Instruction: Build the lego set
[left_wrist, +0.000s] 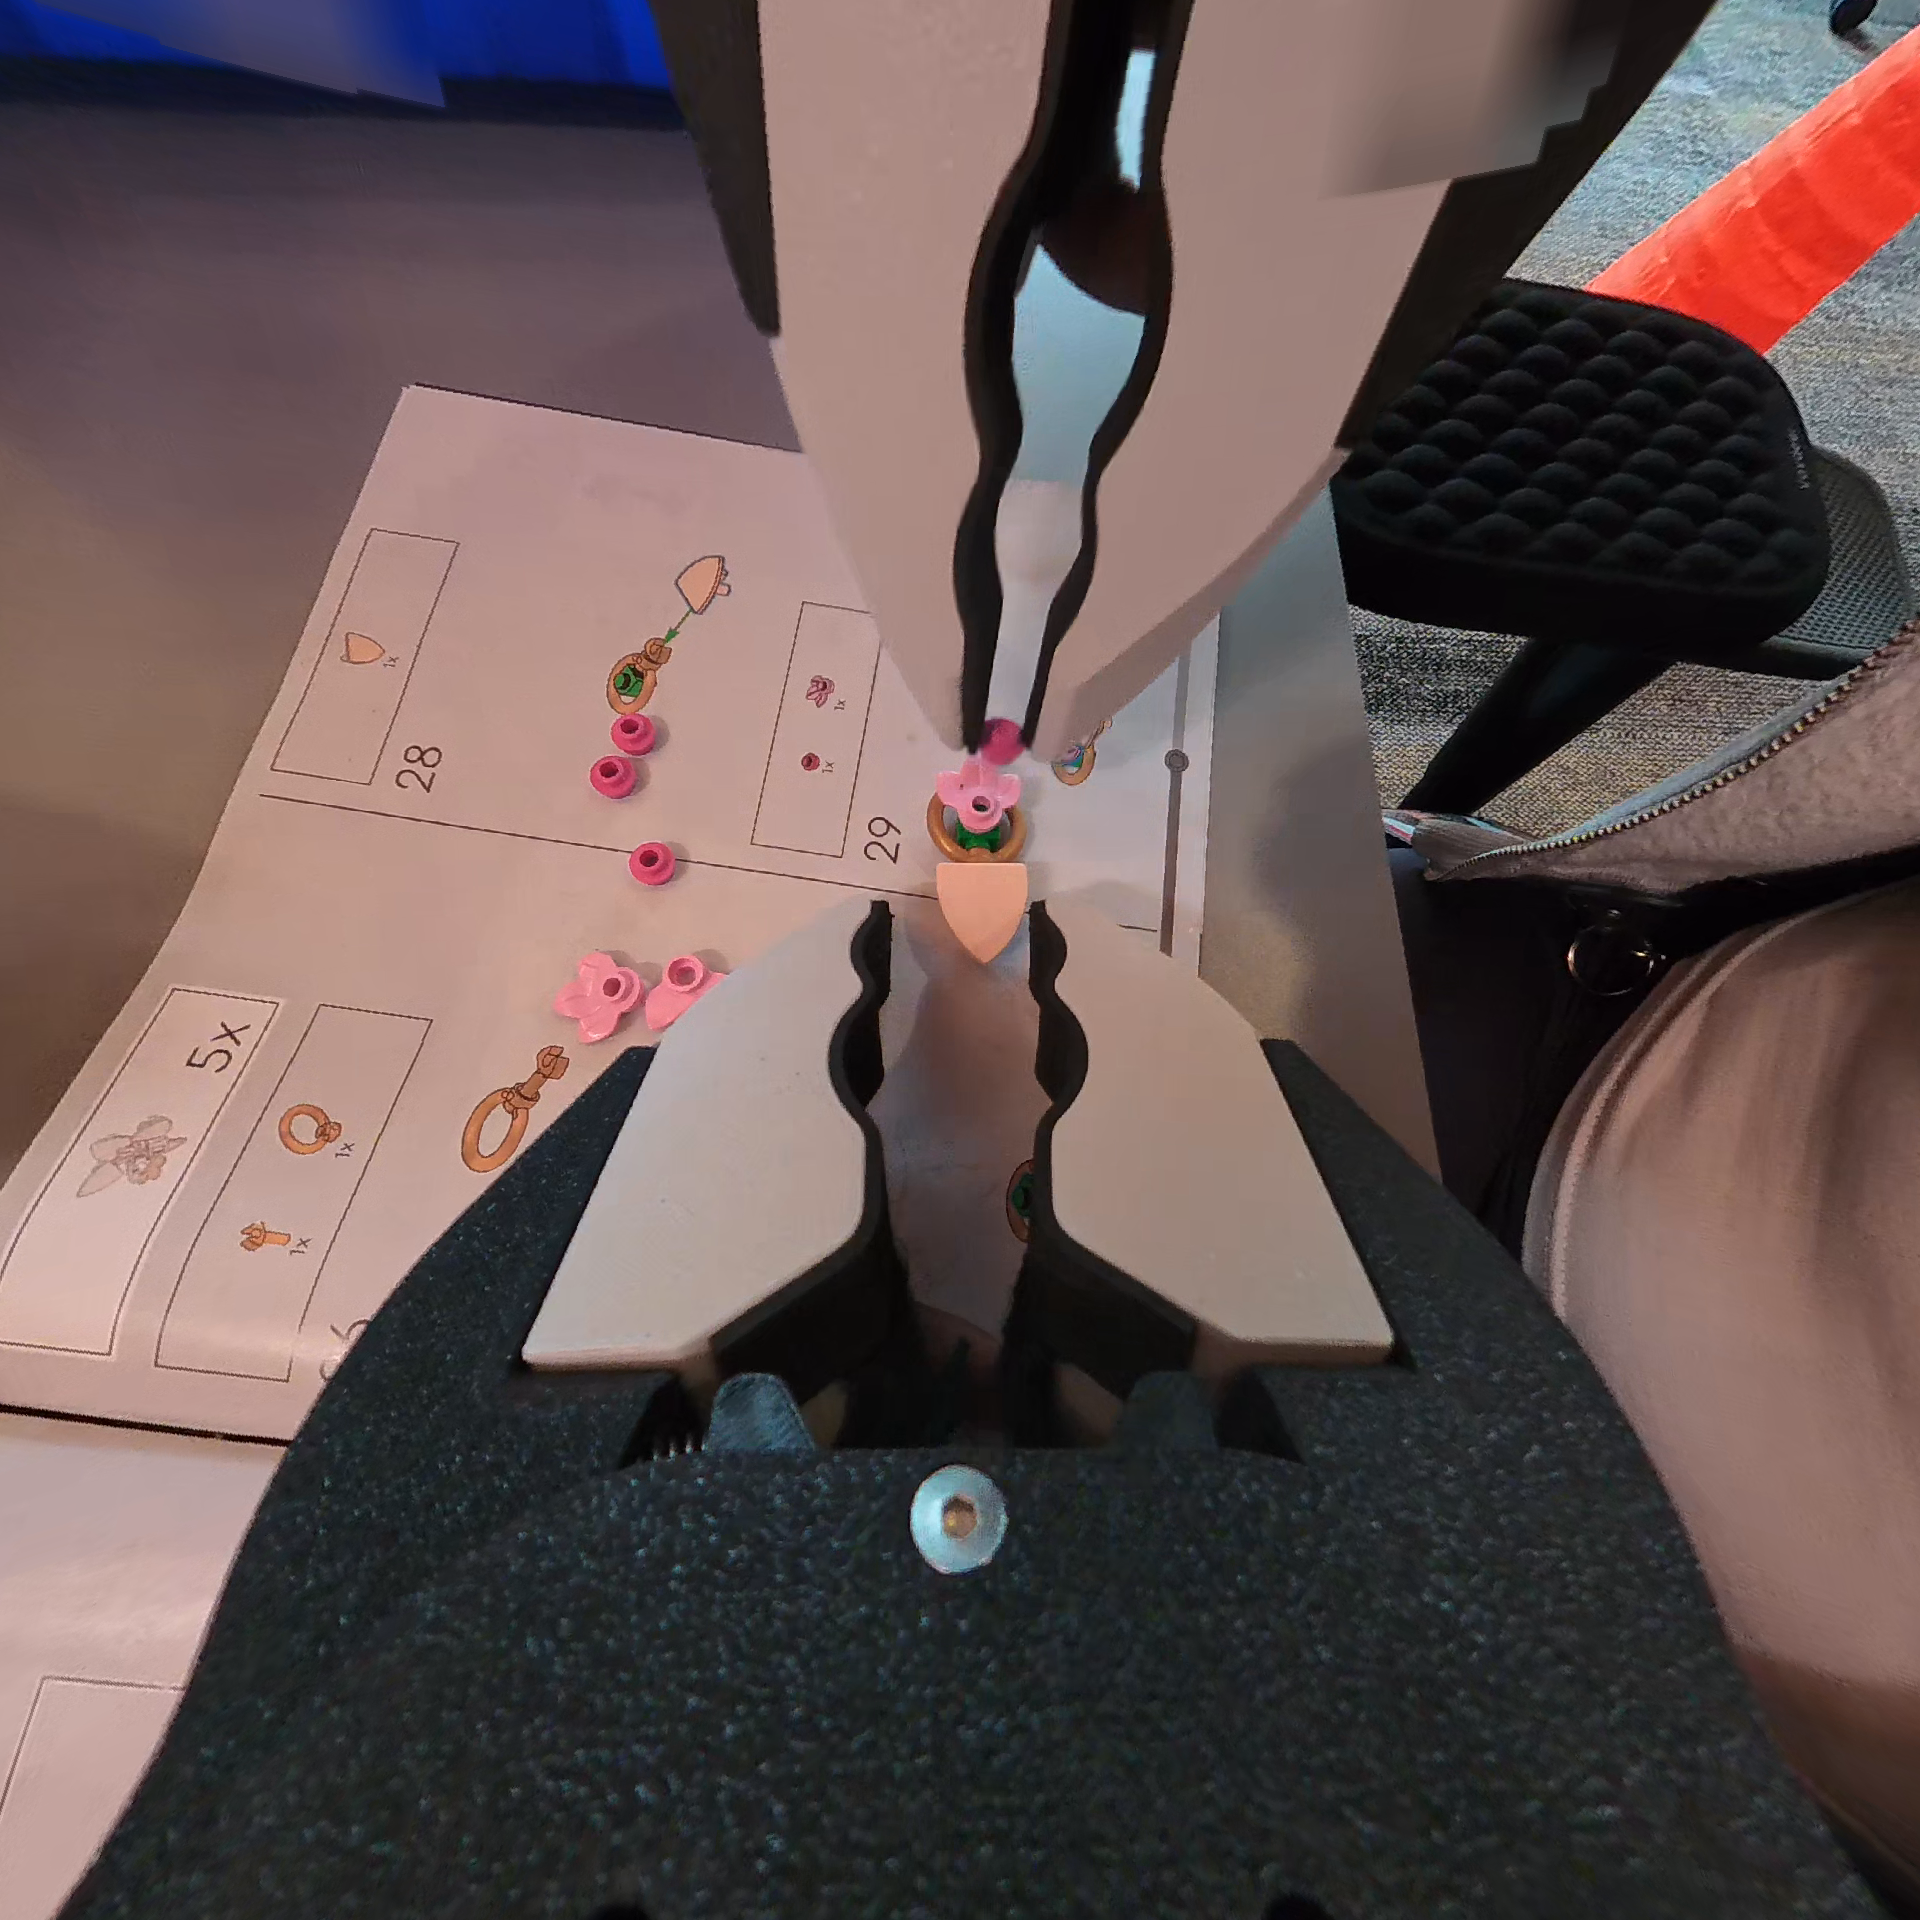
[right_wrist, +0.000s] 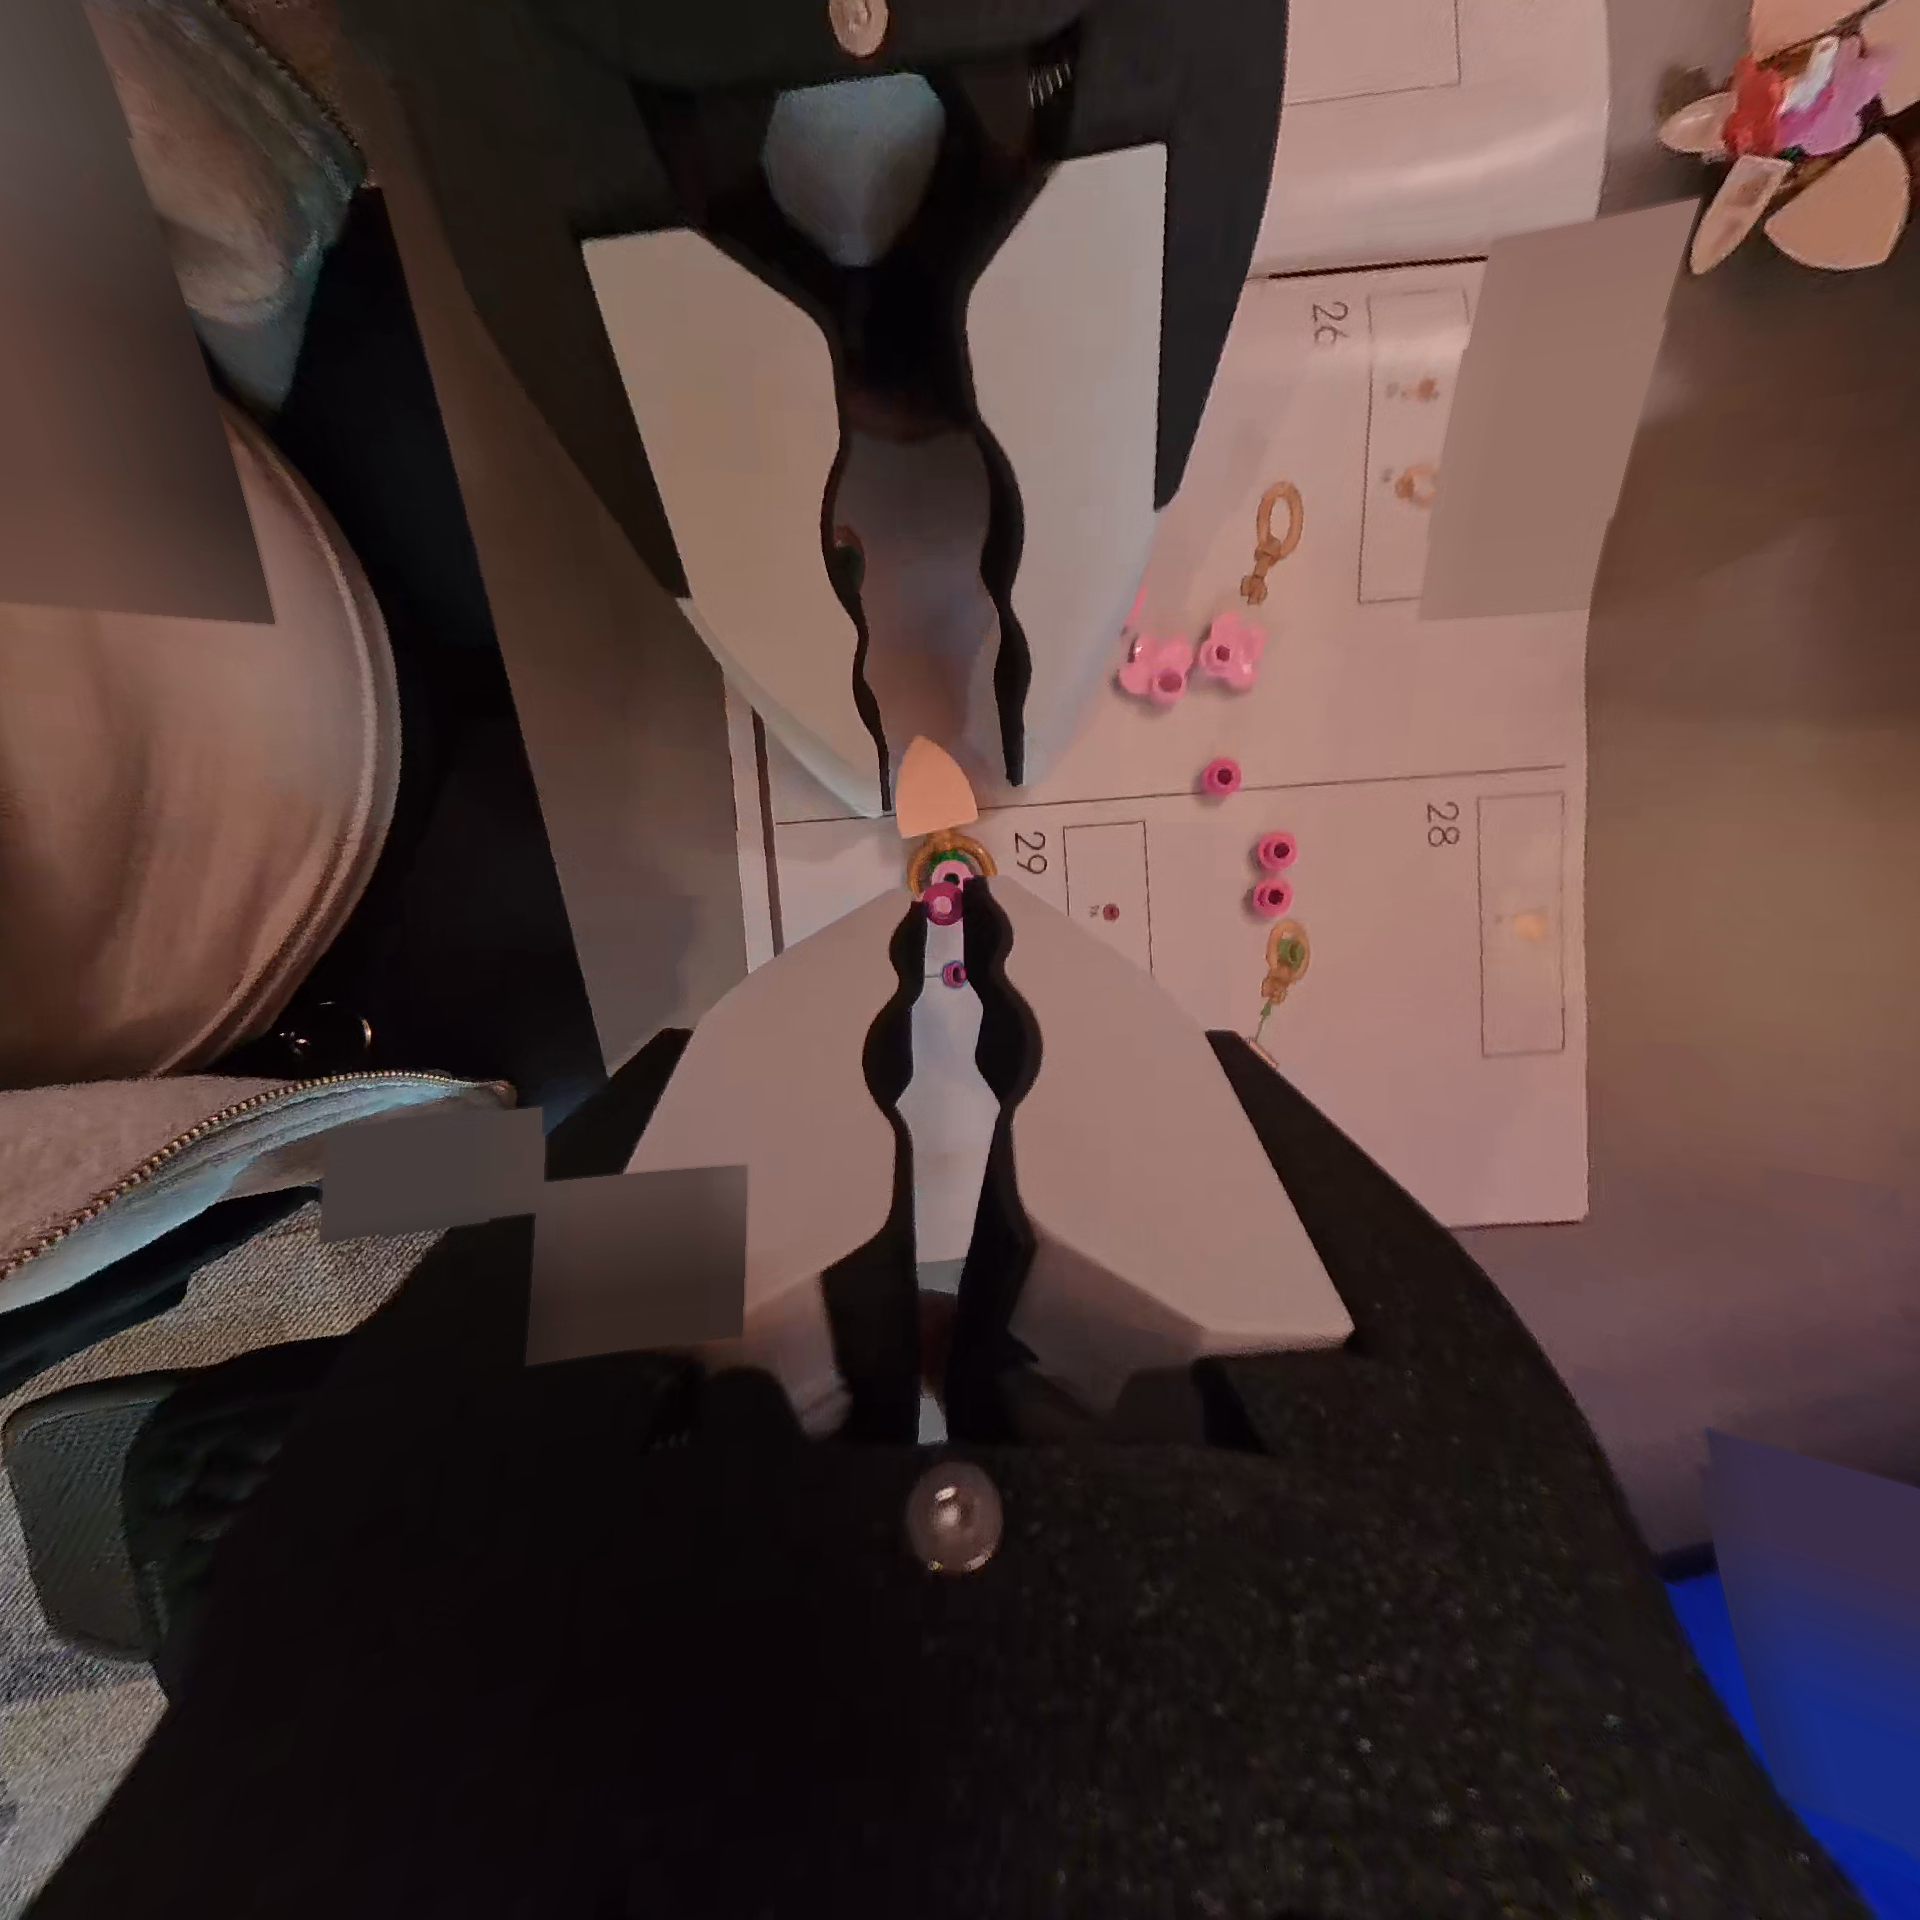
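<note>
Grippers face each other over an instruction sheet (left_wrist: 499, 904) lying on the bench (left_wrist: 156, 436). The right gripper (right_wrist: 943, 902) pinches a small dark pink round stud (right_wrist: 943, 902) at its very fingertips, both black pads pressed on the stud's sides; in the left wrist view this same stud (left_wrist: 1001, 736) sits just above a light pink flower piece (left_wrist: 975, 795). That flower is mounted on a green piece (left_wrist: 975, 836) inside a gold ring (left_wrist: 940, 831), and a peach shield-shaped piece (left_wrist: 982, 909) is joined to the ring's near side. The left gripper (left_wrist: 958, 914) stands spread, its fingertips flanking the pointed end of the shield piece; in the right wrist view one pad lies close beside the shield (right_wrist: 935, 790) while the other stands clear of it, so nothing is clamped. Loose on the sheet to the side lie three dark pink studs (left_wrist: 629, 753), two close together and one (left_wrist: 651, 862) apart on a printed line, and nearer the left gripper two light pink flower pieces (left_wrist: 601, 992), one partly hidden by a finger. Beyond the bench edge are a black padded chair arm (left_wrist: 1579, 468), an orange cone (left_wrist: 1787, 208) and a grey zipped garment (left_wrist: 1662, 800).
</note>
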